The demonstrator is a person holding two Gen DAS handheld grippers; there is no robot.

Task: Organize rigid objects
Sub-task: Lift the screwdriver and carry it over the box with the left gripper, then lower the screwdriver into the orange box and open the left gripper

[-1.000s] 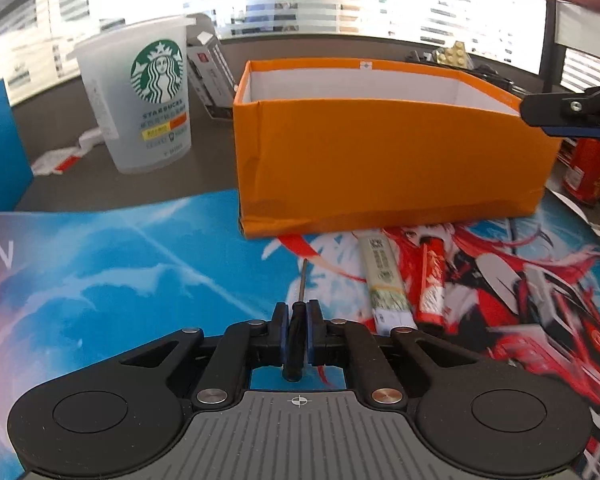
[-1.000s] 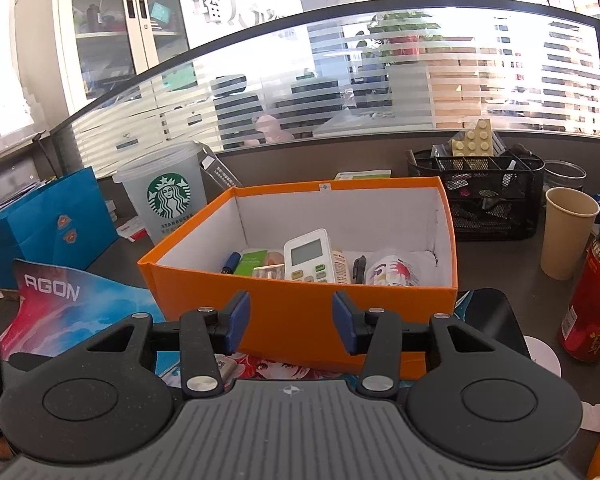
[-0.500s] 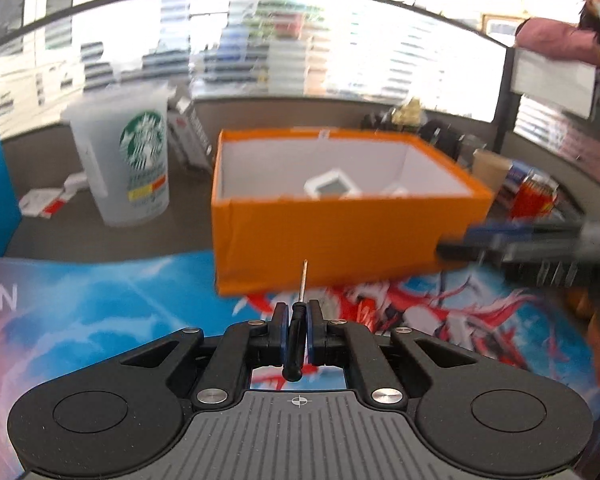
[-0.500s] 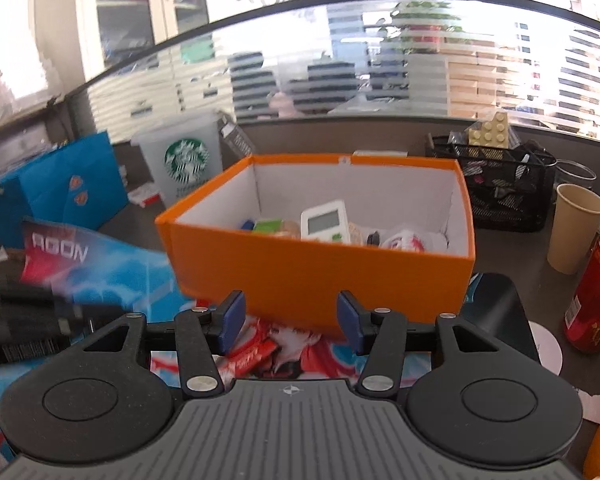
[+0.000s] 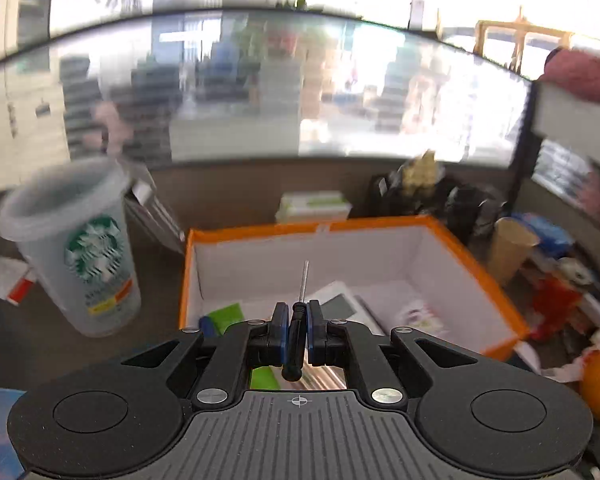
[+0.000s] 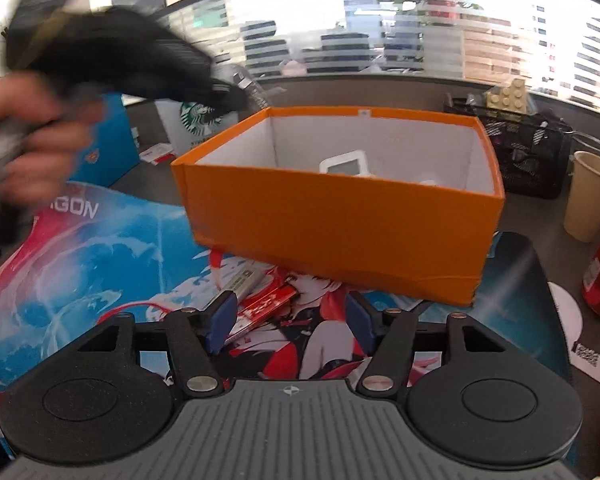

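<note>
above the orange box (image 5: pixel 476 264) your left gripper (image 5: pixel 298 334) stays clamped on the small screwdriver (image 5: pixel 300 312), tip forward, ready to drop in. your right gripper (image 6: pixel 286 322) has just been opening, empty, over the red packet (image 6: pixel 266 308) on the mat (image 6: pixel 100 272).

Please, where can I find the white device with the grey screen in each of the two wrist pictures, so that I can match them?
Left wrist view: the white device lies on the floor of the orange box, just right of the picture's middle.
Right wrist view: only its top shows above the box's near wall, a little above the picture's middle.
Shared landmark: the Starbucks cup, left of the box in both views.
</note>
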